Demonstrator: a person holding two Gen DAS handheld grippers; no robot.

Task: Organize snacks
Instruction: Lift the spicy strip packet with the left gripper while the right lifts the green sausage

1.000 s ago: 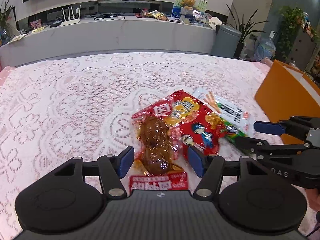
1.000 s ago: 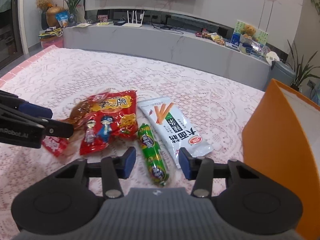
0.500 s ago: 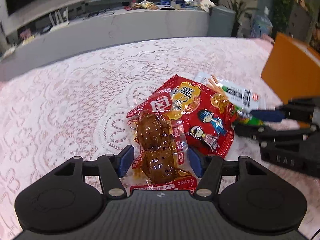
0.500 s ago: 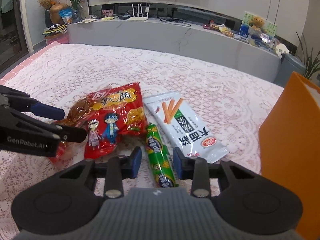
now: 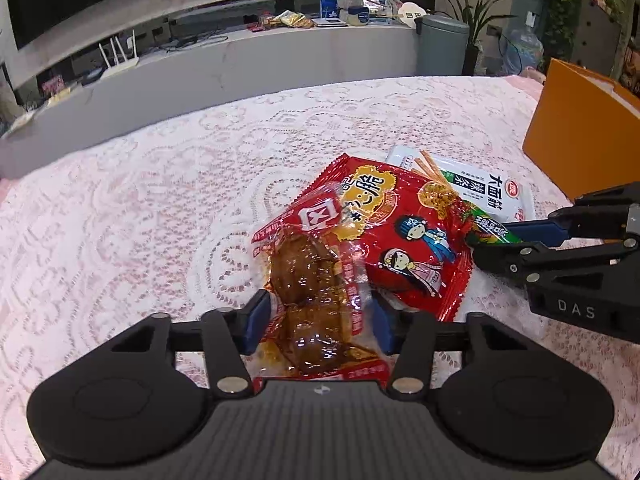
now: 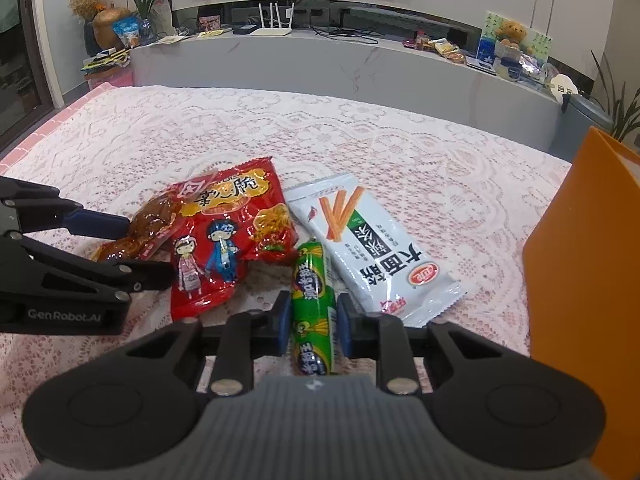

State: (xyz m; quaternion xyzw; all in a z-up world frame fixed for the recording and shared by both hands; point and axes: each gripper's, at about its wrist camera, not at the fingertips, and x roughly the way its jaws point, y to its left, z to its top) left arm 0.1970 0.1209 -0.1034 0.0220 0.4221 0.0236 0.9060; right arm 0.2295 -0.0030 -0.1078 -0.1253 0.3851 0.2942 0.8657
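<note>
- Table (image 6: 400, 152): covered by a pink lace cloth; all four snack packs lie grouped near its centre.
- Orange box (image 6: 580, 272): stands at the right edge of the table, well apart from the packs; cut off by the frame in both views, interior not visible.
- Counter (image 6: 360, 64): runs behind the table and carries a router, cables, a teddy bear and small packets; their labels are too small to read.
- Bin (image 5: 442, 46): grey, stands beyond the far table edge beside a potted plant.
- White pack (image 6: 372, 248): lies flat just right of the sausage; in the left wrist view its near edge is covered by the red pack.
- Red pack (image 6: 232, 236): lies between the meat pack and the sausage, overlapping the meat pack's far end; its lower corner sits close to the left gripper's right finger.
- Meat pack (image 5: 316, 304): clear wrapper with brown contents; its near end is hidden under the gripper body.
- Sausage (image 6: 312, 300): green wrapper, lies lengthwise; its near tip is hidden by the gripper body.
- Left gripper (image 5: 318, 320): both blue pads press the meat pack's sides, grasping it.
- Right gripper (image 6: 312, 324): pads clamp the sausage on both sides, at table level.
</note>
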